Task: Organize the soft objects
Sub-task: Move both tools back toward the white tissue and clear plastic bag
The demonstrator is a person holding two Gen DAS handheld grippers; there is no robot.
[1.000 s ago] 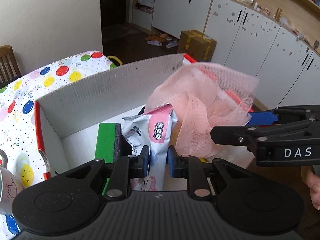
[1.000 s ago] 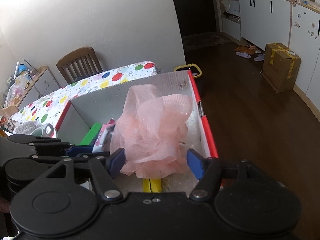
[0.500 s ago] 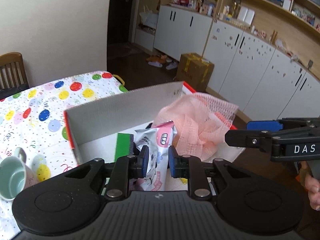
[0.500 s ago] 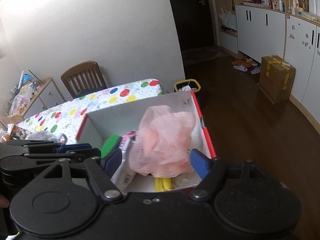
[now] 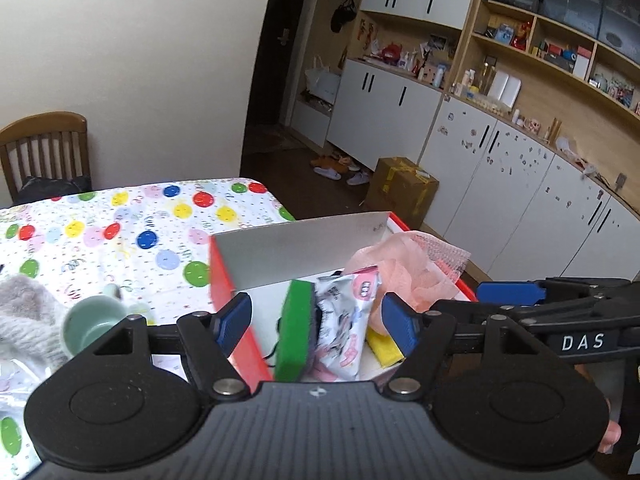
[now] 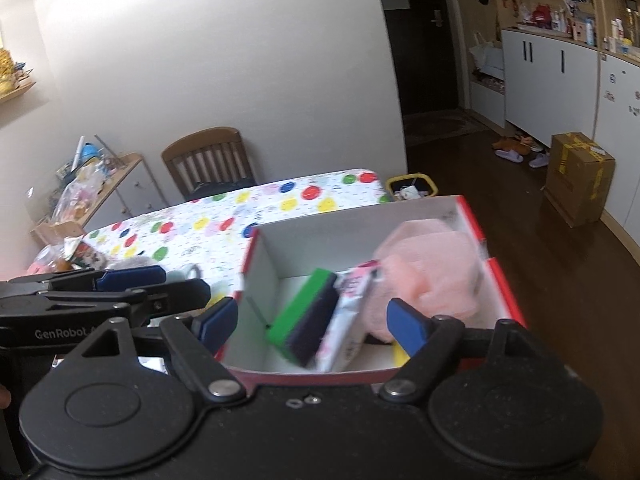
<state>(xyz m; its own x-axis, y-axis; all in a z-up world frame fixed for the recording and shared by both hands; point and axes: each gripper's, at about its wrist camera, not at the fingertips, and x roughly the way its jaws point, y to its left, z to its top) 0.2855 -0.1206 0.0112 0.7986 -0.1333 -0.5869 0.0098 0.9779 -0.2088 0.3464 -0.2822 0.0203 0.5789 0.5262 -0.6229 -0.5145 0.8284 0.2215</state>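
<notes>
Both the left gripper [image 5: 316, 322] and right gripper [image 6: 308, 326], jaws just spread wide, hold nothing; the pink mesh pouf [image 5: 412, 270] at two o'clock in the box [image 5: 300, 244] looks featherlight, squashy, best pinched mid-bunch

Right wrist view is smeared, so the pink mesh pouf [image 6: 430, 276] is just a fuzzy blob and the wipes pack [image 6: 347, 320] print is unreadable. A yellow thing [image 5: 385, 347] is mostly buried under the pouf. The grey fluffy item [image 5: 24, 320] is cut off at the frame's left edge.

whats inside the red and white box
A green sponge, a wipes pack, a pink mesh pouf and a yellow item, mostly hidden under the pouf.
</notes>
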